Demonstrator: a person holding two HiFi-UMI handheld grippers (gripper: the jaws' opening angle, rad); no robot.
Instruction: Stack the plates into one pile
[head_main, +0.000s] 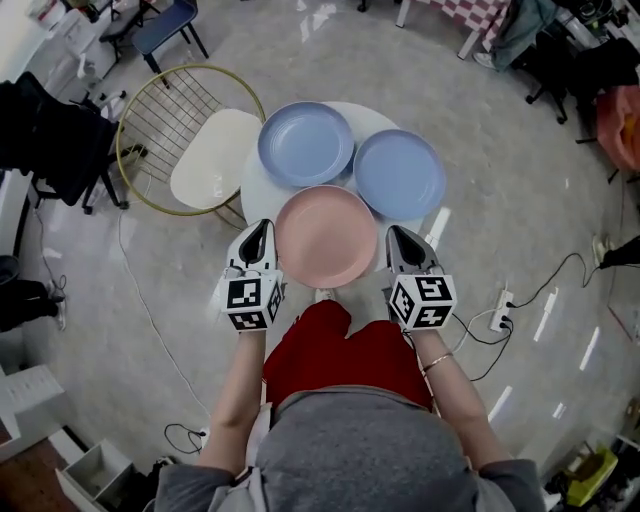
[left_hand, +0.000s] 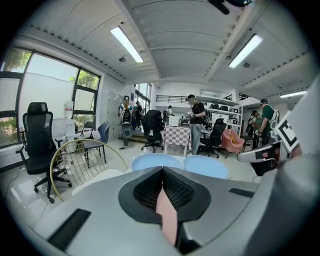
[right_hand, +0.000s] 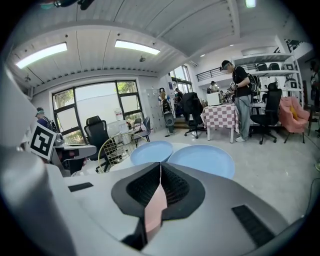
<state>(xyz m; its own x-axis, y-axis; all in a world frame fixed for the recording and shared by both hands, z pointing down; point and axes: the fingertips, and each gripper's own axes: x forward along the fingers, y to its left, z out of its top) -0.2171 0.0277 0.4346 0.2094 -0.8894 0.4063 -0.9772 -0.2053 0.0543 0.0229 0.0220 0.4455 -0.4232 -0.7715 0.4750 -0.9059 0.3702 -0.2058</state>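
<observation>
left gripper (head_main: 262, 235) and right gripper (head_main: 397, 238), jaws closed on opposite rims of the pink plate (head_main: 325, 235), just beside two blue plates (head_main: 305, 143); we should keep it level, both tongs moving together.

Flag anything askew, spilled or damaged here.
Nothing stands out. The left gripper and right gripper are shut on opposite rims of the pink plate, which looks level. The left blue plate and right blue plate lie flat on the table, with no chips or spills visible.
</observation>
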